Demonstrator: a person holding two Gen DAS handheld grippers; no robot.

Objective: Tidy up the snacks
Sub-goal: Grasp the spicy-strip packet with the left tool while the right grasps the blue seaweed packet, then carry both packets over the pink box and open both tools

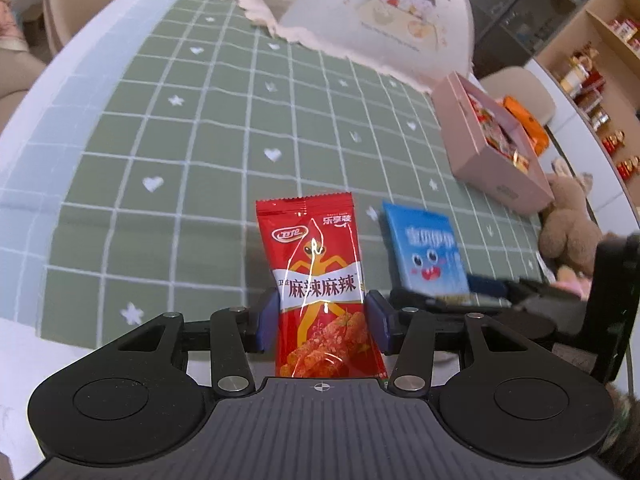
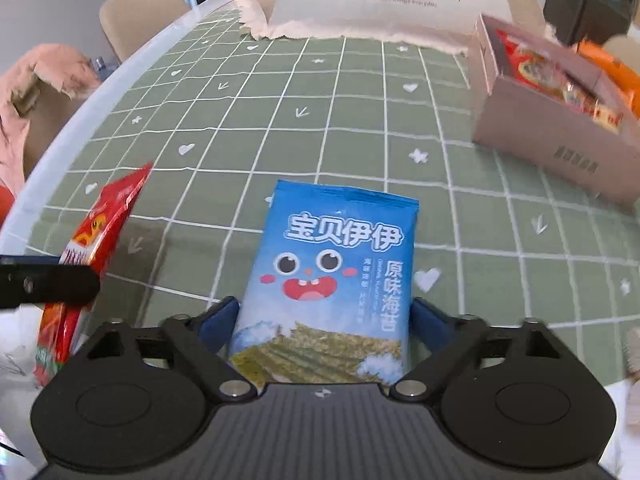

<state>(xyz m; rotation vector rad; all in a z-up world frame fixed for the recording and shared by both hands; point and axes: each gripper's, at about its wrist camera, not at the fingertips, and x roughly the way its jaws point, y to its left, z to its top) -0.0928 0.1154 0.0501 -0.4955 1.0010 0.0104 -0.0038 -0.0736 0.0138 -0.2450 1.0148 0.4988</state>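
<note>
A red spicy-snack packet (image 1: 316,264) stands upright between the blue pads of my left gripper (image 1: 322,316), which is shut on its lower half. In the right wrist view, a blue seaweed packet (image 2: 332,264) with a cartoon face sits between the pads of my right gripper (image 2: 326,320), both pads pressing on its sides. Each view also shows the other load: the blue seaweed packet (image 1: 426,252) to the right, the red spicy-snack packet (image 2: 104,224) to the left. A pink open box (image 1: 480,152) holding several snacks stands at the far right of the table, and this pink open box (image 2: 540,136) is ahead and right of the right gripper.
A green checked tablecloth (image 1: 192,168) covers the table. A white cartoon-printed cover (image 1: 384,20) with a frayed edge stands at the back. A plush toy (image 1: 568,232) lies by the box, an orange packet (image 1: 528,124) behind it. Chairs (image 2: 140,12) stand at the far left edge.
</note>
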